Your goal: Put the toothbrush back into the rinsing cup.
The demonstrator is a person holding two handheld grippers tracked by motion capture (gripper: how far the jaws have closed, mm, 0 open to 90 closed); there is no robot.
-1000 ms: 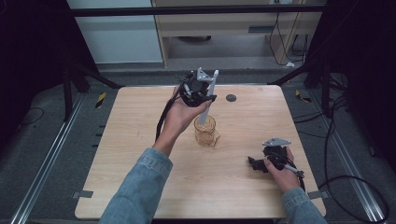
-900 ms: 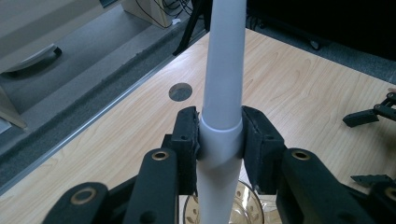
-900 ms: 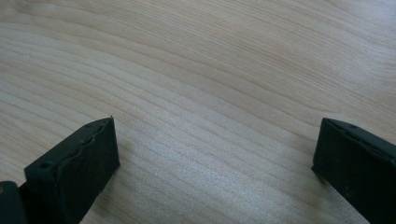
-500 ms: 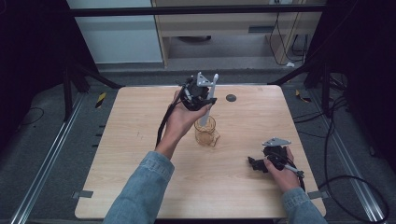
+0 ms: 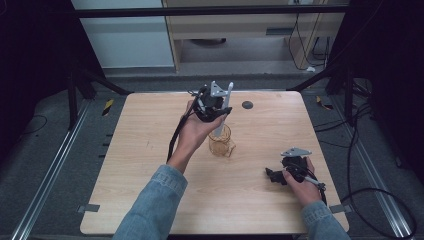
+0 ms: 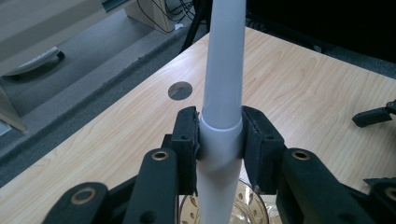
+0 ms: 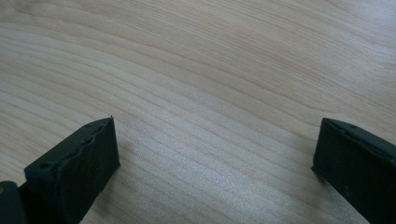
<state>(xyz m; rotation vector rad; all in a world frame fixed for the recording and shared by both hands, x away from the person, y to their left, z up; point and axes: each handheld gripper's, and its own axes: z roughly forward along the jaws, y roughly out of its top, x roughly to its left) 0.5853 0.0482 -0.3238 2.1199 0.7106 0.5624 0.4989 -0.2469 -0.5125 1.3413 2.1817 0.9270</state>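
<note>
White tube [image 6: 224, 93] stands upright, clamped between the pads of the left tool [image 6: 219, 140], its lower end inside an amber glass cup [image 5: 220, 141] near the middle of the bench [image 5: 150, 135]. Bare wood lies all around the cup, well clear of every edge. A round dark hole [image 5: 247, 105] sits just beyond it. The right tool [image 5: 280, 175] rests near the front right edge, jaws wide apart with nothing between them.

A white tube [image 6: 223, 98] stands nearly upright, its lower end inside an amber patterned glass [image 5: 220, 141]. The glass stands upright near the table's middle.
</note>
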